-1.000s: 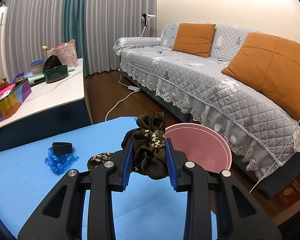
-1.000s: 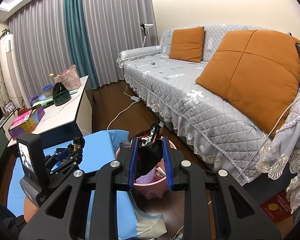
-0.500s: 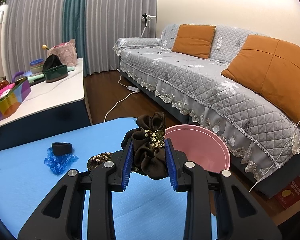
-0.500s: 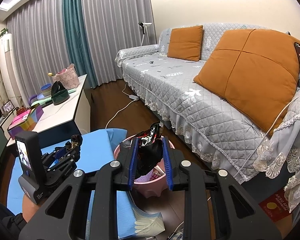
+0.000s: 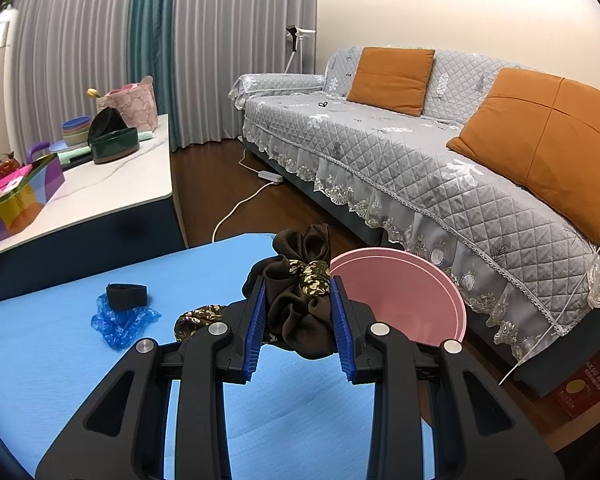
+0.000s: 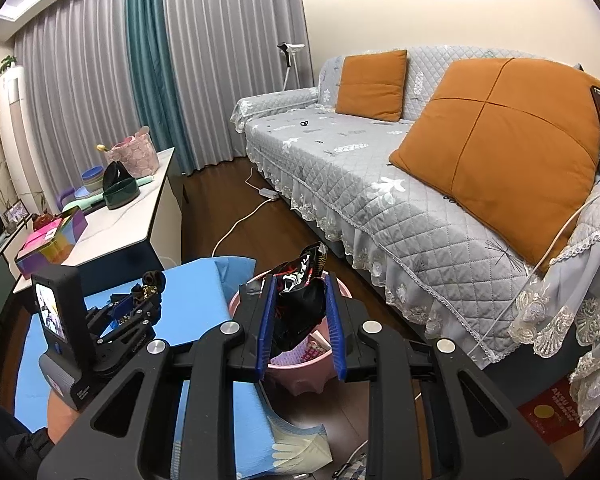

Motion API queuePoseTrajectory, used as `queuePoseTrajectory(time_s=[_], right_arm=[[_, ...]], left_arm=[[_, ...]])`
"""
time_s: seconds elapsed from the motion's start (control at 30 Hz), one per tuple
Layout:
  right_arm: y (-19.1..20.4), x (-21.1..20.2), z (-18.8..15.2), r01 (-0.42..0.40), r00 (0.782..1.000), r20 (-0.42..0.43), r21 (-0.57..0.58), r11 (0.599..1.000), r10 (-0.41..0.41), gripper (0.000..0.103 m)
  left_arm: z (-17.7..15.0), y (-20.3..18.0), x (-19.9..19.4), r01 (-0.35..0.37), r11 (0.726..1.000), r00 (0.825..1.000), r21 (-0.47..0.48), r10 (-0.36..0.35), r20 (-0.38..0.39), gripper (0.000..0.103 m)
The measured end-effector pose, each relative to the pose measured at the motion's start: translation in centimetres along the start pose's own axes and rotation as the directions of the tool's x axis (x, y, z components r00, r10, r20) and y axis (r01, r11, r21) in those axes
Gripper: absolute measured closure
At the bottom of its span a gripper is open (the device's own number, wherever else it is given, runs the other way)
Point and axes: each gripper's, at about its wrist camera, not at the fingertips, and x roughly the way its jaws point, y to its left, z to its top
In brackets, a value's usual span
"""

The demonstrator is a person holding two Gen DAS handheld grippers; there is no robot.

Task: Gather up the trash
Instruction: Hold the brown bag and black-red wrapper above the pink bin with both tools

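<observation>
My left gripper is shut on a dark brown scrunchie and holds it above the blue table, just left of the pink trash bin. My right gripper is shut on a black and red crumpled wrapper above the pink trash bin, which holds some trash. The left gripper with the scrunchie also shows in the right wrist view. On the table lie a blue plastic scrap with a black band on it, and a patterned scrunchie.
A grey sofa with orange cushions stands to the right. A white sideboard with bowls and a pink basket stands to the left. A white cable runs over the wooden floor. A red box lies by the sofa.
Both grippers keep their hold. The views shifted only slightly; the right gripper drifted a little over the bin.
</observation>
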Motion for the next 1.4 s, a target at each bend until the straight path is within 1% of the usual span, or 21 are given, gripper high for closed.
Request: queuePoseTrajectory(time_s=[0.27, 0.43, 0.53, 0.63, 0.77, 0.87, 0.93, 1.07, 1.23, 1.4], right_arm=[[0.2, 0.2, 0.0, 0.005, 1.000, -0.005, -0.006, 1.000, -0.005, 0.078], [-0.4, 1.4, 0.0, 0.028, 0.999, -0.022, -0.016, 0.999, -0.028, 0.078], [-0.7, 2.8, 0.2, 0.037, 0.999, -0.026, -0.006, 0.999, -0.037, 0.078], [-0.5, 4.0, 0.3, 0.028, 0.999, -0.024, -0.015, 0.999, -0.029, 0.078], [0.1, 6.4, 0.2, 0.005, 1.000, -0.024, -0.023, 1.000, -0.005, 0.078], [0.0, 8.3, -0.1, -0.008, 0.999, -0.036, -0.002, 1.000, 0.008, 0.078], [-0.3, 9.3, -0.2, -0.018, 0.999, -0.042, 0.013, 1.000, 0.018, 0.078], [-0.8, 11.5, 0.0, -0.031, 0.999, -0.035, 0.046, 0.998, 0.033, 0.078], [-0.7, 15.3, -0.8, -0.036, 0.997, -0.066, 0.057, 0.998, 0.040, 0.078], [-0.6, 17.7, -1.4, -0.030, 0.996, -0.079, 0.077, 0.997, 0.036, 0.078]], left_arm=[[0.0, -0.2, 0.2, -0.002, 1.000, 1.000, 0.011, 0.002, -0.002, 0.072], [0.0, 0.5, 0.2, -0.007, 1.000, 1.000, 0.000, 0.007, -0.001, 0.072], [0.0, 1.4, 0.3, -0.017, 1.000, 1.000, -0.020, 0.017, -0.003, 0.072], [-0.2, 2.3, 0.5, -0.027, 0.999, 1.000, -0.030, 0.027, -0.009, 0.072], [-0.8, 2.6, 0.4, -0.022, 1.000, 1.000, -0.016, 0.022, -0.016, 0.072], [-1.2, 2.9, 0.1, -0.006, 1.000, 1.000, 0.014, 0.006, -0.003, 0.072], [-1.6, 3.2, 0.1, 0.006, 1.000, 1.000, 0.014, -0.006, 0.001, 0.072], [-2.3, 3.3, 0.0, 0.035, 0.999, 0.999, 0.042, -0.035, 0.007, 0.072], [-2.5, 4.4, 0.2, 0.061, 0.998, 0.998, 0.023, -0.062, 0.013, 0.072], [-2.2, 5.0, 1.1, 0.069, 0.998, 0.998, 0.008, -0.069, 0.008, 0.072]])
